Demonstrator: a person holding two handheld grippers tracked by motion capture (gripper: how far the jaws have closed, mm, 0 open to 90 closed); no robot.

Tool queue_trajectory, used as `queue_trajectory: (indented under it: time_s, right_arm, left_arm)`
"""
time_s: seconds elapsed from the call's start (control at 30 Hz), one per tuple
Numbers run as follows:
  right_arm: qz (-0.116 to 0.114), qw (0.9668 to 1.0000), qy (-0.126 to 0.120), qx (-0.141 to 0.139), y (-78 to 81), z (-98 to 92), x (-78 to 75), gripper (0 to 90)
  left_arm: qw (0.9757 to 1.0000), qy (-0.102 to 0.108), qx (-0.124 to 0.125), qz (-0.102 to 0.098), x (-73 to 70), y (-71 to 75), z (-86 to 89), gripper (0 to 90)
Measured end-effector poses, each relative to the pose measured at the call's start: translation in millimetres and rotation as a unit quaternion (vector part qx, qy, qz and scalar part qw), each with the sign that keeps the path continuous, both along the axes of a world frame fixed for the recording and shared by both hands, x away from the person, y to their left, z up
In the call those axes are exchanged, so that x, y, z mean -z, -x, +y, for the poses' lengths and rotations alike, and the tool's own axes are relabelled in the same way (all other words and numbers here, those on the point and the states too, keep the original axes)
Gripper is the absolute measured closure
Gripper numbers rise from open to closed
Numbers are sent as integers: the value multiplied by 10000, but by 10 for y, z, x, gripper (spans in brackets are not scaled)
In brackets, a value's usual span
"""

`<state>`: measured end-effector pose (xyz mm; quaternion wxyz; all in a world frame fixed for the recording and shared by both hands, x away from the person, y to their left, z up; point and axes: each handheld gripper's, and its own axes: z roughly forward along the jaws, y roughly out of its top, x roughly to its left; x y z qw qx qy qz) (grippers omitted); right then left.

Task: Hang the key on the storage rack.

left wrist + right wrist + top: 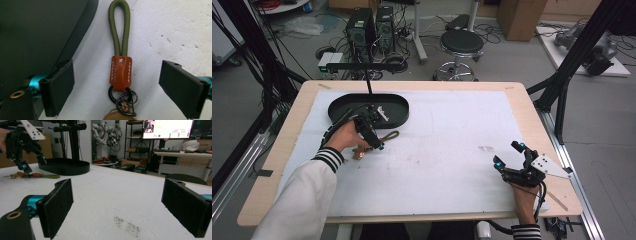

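1. The keychain [120, 72] lies flat on the white, rough-textured table cover [447, 150], just beside the black oval tray [397, 107].
2. Beyond the wooden table stand a stool [461, 45] and computer towers [368, 27] on a grey floor.
3. The keychain has an olive braided cord loop, a stitched tan leather tab and dark metal rings.
4. The left gripper [117, 82] hovers with jaws spread either side of the tab, not touching.
5. The right gripper [509, 159] rests well apart, jaws spread and empty.

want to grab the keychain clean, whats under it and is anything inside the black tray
The keychain lies flat on the white table cover, between the open left gripper jaws, untouched. The black tray looks empty, but the hand hides part of it.
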<state>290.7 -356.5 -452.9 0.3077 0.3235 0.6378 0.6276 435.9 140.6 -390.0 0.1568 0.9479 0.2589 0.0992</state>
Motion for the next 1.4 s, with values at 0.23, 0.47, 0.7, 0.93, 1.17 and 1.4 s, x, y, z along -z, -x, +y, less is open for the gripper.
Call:
queue_trajectory:
  time_s: [0.23,0.47,0.7,0.93,1.17,1.4]
  right_arm:
    - [0,10000,3,1,0,-1,0,95]
    - [2,10000,1,-5,1,-1,0,95]
    - [0,10000,5,-4,1,-1,0,95]
    - [17,10000,2,-11,4,0,1,95]
    - [12,10000,19,-3,2,-3,0,95]
    - [7,10000,6,-2,2,-1,0,95]
  left_arm:
    - [9998,-134,15,117,30,-22,-56,224]
    - [9994,-261,8,205,55,-32,-55,300]
    - [9990,-357,-6,269,82,-44,-55,418]
    - [9986,-437,-40,284,100,-48,-60,512]
    - [9981,-491,-36,370,129,-57,-77,595]
    - [9982,-481,22,365,126,-46,-76,712]
